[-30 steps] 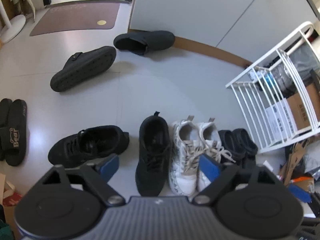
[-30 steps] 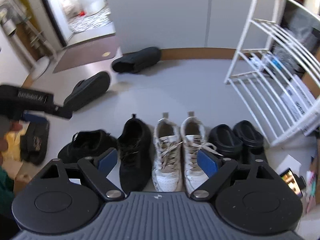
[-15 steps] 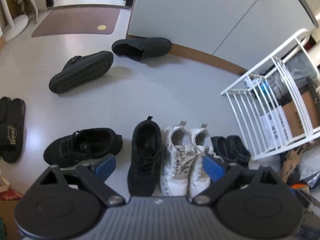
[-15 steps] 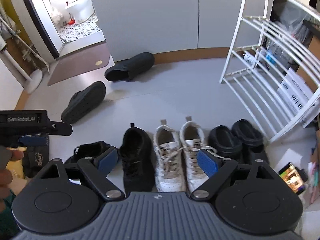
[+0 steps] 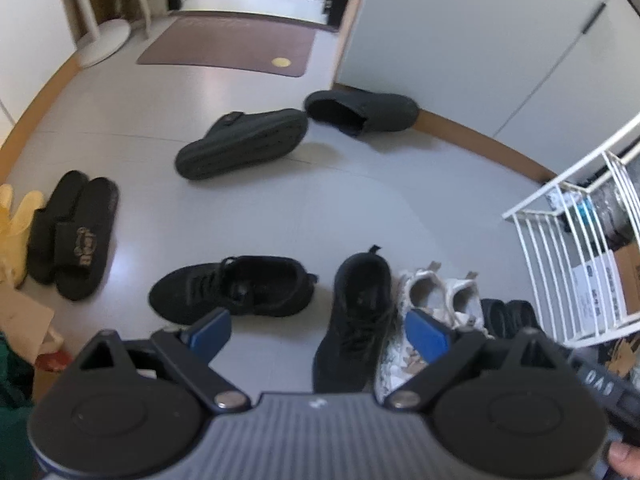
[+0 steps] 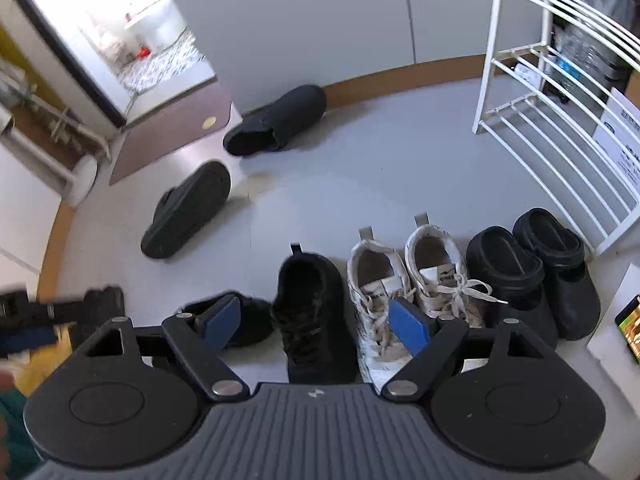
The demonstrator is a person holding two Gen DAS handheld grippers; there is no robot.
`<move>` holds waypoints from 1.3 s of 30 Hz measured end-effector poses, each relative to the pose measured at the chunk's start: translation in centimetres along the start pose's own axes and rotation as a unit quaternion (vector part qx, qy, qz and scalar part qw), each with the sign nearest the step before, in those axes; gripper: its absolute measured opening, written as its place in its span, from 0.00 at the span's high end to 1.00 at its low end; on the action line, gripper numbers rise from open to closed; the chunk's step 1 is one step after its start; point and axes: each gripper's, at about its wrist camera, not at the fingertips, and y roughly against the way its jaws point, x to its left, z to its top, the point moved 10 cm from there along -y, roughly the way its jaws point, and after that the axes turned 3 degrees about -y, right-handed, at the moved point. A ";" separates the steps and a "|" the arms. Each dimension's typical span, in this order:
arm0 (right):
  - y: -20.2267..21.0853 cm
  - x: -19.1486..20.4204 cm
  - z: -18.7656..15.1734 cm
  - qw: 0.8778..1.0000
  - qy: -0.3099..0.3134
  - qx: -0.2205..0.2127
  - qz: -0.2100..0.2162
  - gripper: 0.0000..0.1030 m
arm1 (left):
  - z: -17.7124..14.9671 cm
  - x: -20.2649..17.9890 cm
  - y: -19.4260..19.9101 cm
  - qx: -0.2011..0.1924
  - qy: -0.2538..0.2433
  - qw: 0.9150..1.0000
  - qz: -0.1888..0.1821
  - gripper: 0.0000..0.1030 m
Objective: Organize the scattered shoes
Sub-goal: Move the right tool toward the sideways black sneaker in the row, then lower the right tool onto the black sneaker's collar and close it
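Note:
A row stands on the grey floor: one black sneaker (image 5: 356, 312) (image 6: 314, 312), a white sneaker pair (image 6: 404, 280) (image 5: 432, 300) and black clogs (image 6: 532, 276). The second black sneaker (image 5: 236, 290) lies crosswise to the left of the row. Farther off, a dark slip-on (image 5: 240, 144) (image 6: 188, 210) rests on its side, sole showing, and its mate (image 5: 360, 114) (image 6: 276, 124) sits by the wall. Black slides (image 5: 74, 232) lie at the left. My left gripper (image 5: 318, 334) and right gripper (image 6: 316, 322) both hang open and empty above the row.
A white wire rack (image 6: 560, 92) (image 5: 580, 240) with boxes stands at the right. A brown doormat (image 5: 228, 46) lies before an open doorway. Yellow gloves (image 5: 16, 224) and a cardboard piece (image 5: 20, 320) sit at the left edge. A phone (image 6: 630, 316) lies at the far right.
My left gripper has swung left and pulled back, bringing the slides and doormat into view. The right gripper has moved slightly forward over the row. No shoe has moved.

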 end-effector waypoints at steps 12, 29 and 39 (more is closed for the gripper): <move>-3.6 2.6 0.1 0.999 0.033 -0.017 0.013 0.16 | 1.0 2.4 -4.0 0.010 0.029 0.999 0.019 0.08; -12.0 6.3 -0.4 0.999 -0.004 -0.013 0.035 0.16 | 0.2 6.4 -10.6 0.069 -0.059 0.994 0.064 0.10; -16.4 7.7 -6.2 0.998 0.017 0.030 0.051 0.16 | -0.5 9.0 -13.6 0.091 -0.107 0.988 0.069 0.12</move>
